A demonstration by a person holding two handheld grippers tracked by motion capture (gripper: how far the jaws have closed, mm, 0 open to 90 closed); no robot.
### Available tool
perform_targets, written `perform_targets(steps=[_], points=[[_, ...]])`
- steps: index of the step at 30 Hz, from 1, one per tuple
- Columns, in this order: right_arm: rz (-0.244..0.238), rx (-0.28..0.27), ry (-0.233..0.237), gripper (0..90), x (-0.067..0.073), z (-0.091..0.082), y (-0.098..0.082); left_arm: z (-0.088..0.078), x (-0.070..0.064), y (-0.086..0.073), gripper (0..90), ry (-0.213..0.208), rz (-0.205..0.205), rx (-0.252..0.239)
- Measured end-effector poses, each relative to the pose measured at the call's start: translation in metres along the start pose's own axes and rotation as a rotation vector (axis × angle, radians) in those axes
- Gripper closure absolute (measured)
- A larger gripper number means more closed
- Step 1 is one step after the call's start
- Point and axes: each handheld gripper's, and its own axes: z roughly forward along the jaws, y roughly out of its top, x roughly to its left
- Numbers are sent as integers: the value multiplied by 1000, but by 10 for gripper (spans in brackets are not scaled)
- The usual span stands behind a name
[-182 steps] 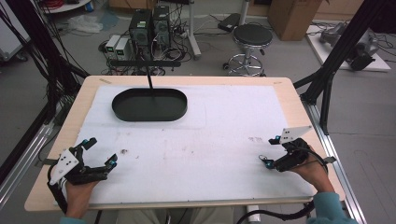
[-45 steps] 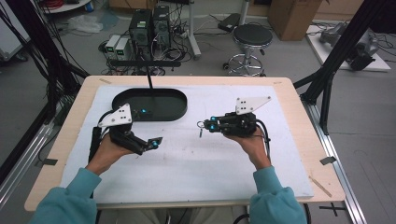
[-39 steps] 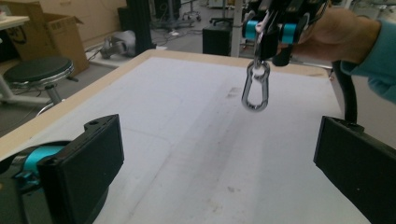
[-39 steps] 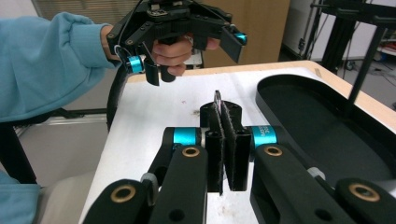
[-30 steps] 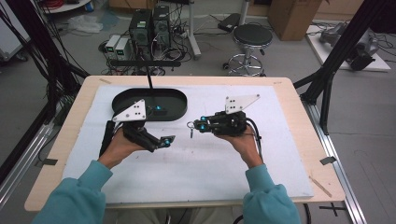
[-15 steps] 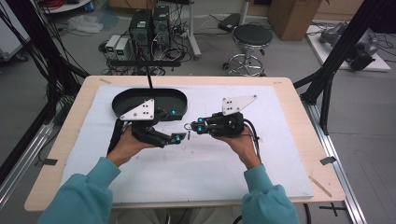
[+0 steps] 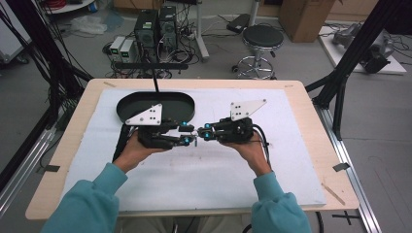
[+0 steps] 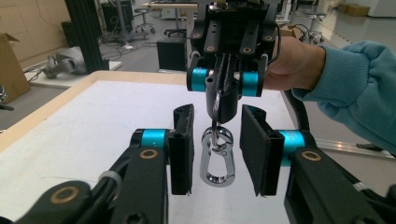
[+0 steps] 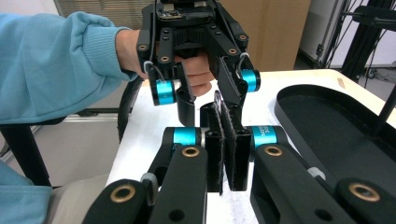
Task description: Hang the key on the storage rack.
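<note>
Black tray [image 7: 145, 99] sits behind both grippers on the white mat [image 7: 291, 170]. Left gripper [image 8: 215, 154] has been closing, its jaws flanking a silver carabiner [image 8: 215, 161] untouched; that clip hangs from the tightly clamped right gripper [image 8: 224, 81].
</note>
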Motion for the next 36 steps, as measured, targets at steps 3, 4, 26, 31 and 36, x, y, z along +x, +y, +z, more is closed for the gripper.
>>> perform_targets(steps=[3, 4, 26, 31, 36], points=[[9, 9, 9, 884, 1, 0, 0, 0, 0, 0, 717, -3, 2, 5], [8, 8, 11, 884, 1, 0, 0, 0, 0, 0, 720, -3, 4, 9], [6, 16, 15, 884, 0, 1, -1, -1, -3, 1, 850, 11, 4, 7], [11, 20, 15, 884, 1, 2, -1, -1, -2, 1, 858, 12, 3, 13], [6, 19, 14, 884, 0, 2, -1, -1, -2, 1, 867, 9, 1, 11]])
